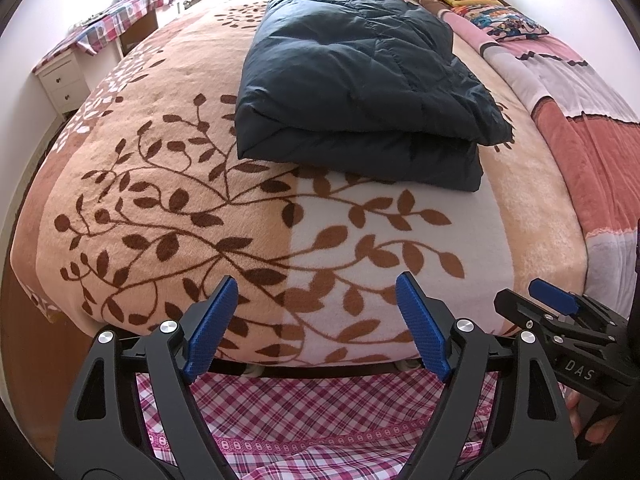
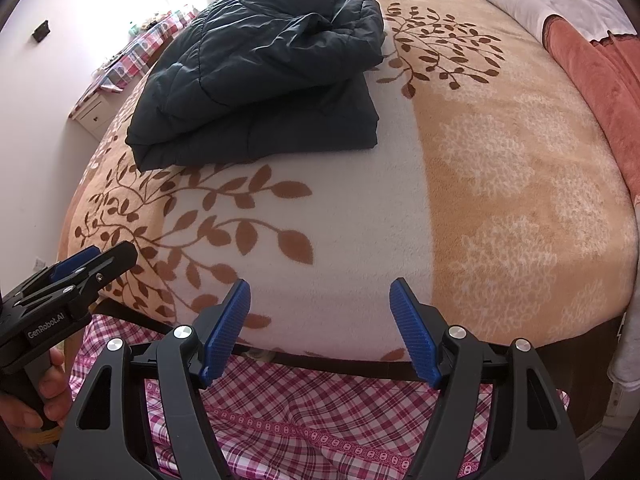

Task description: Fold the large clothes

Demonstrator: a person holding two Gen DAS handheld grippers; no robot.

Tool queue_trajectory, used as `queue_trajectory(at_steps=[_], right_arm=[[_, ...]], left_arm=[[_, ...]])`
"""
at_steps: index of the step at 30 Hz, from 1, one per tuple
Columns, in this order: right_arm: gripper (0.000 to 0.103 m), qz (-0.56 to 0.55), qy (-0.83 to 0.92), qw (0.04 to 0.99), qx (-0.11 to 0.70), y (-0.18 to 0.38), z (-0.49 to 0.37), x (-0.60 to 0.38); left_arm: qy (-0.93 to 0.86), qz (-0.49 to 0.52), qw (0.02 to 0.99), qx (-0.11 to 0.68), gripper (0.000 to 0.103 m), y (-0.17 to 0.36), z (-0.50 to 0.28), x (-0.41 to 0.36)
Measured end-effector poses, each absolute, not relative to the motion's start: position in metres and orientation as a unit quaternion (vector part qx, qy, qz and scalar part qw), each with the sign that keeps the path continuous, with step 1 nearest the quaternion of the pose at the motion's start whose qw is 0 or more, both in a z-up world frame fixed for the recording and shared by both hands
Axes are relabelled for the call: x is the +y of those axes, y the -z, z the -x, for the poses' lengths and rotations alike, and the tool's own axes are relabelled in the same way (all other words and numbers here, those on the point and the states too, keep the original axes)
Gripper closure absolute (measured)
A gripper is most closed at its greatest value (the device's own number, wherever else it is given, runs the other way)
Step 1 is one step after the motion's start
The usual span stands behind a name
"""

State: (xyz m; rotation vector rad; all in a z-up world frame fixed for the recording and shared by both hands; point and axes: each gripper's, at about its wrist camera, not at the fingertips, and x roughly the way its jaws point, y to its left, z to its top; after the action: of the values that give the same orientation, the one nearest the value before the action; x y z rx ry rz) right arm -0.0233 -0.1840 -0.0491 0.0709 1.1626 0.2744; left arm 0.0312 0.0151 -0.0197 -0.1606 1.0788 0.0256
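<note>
Hovering both grippers at bed's near edge, dark jacket (image 1: 360, 80) folded on blanket (image 1: 168, 184) farther in

left gripper (image 1: 316, 328) jaws apart, nothing between the blue pads (image 1: 212, 332), held over blanket edge and pink plaid cloth (image 1: 304, 416) below; right gripper (image 2: 320, 328) jaws apart too, empty, pointing down at the white strip of the leaf-print blanket; each gripper shows in the other's view, low at the side, with part of a hand (image 2: 44, 392) on the handle; jacket lies folded in layers, top layer puffy and rumpled, well apart from both grippers, nearer the left side of bed; pink quilt (image 1: 580, 128) runs along right side, cartoon pillow (image 1: 508, 20) at far right; white drawers (image 1: 64, 80) beside bed at left under a plaid cover
</note>
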Motion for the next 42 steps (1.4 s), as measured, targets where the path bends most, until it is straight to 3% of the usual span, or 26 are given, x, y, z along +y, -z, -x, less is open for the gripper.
queue_trajectory(at_steps=[42], right_arm=[[0.032, -0.033, -0.131, 0.825, 0.548, 0.0491, 0.0248, -0.1840]], left_arm=[[-0.015, 0.072, 0.858, 0.508, 0.027, 0.0144, -0.0294, 0.0145]])
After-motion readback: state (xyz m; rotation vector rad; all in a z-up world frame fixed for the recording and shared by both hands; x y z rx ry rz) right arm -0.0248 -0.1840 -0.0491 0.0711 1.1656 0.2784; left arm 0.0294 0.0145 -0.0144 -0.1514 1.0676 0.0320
